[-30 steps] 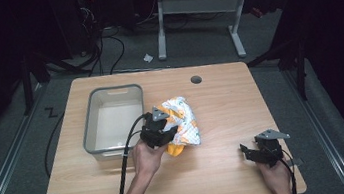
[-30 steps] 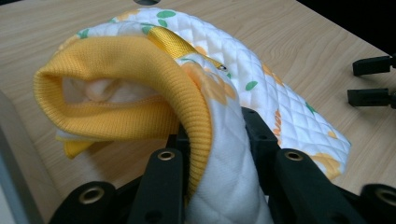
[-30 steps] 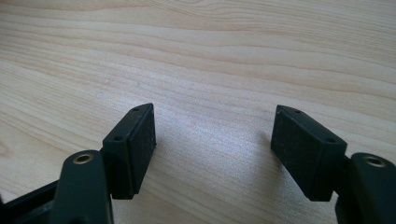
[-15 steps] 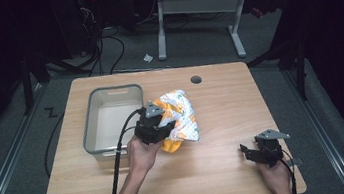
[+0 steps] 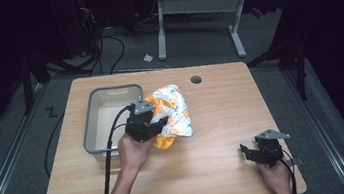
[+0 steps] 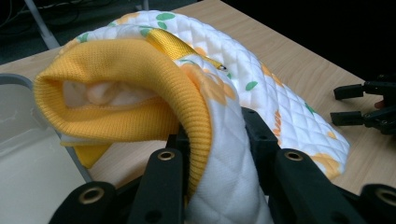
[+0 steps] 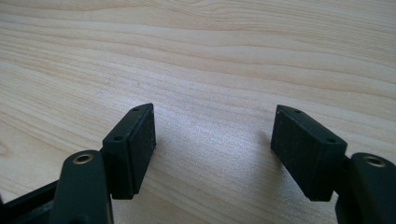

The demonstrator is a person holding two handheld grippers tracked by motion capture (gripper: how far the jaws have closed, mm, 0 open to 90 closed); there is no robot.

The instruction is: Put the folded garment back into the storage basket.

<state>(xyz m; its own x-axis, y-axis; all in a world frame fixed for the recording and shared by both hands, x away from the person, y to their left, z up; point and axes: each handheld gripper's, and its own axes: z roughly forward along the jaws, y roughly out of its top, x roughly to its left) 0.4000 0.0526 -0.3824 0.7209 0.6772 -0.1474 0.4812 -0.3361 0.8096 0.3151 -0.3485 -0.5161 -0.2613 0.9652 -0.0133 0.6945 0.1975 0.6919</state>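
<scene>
High view: wooden table (image 5: pixel 220 171), dark room; left gripper (image 5: pixel 156 124) clamps garment (image 5: pixel 174 112); right gripper (image 5: pixel 250 153) agape.

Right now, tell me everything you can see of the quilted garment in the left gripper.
The quilted garment looks like soft white padded fabric printed with orange and green shapes, with a yellow ribbed knit cuff that gapes open. It is bunched and draped. The left gripper is shut on a fold of it, beside the grey bin, above the wooden table.
</scene>
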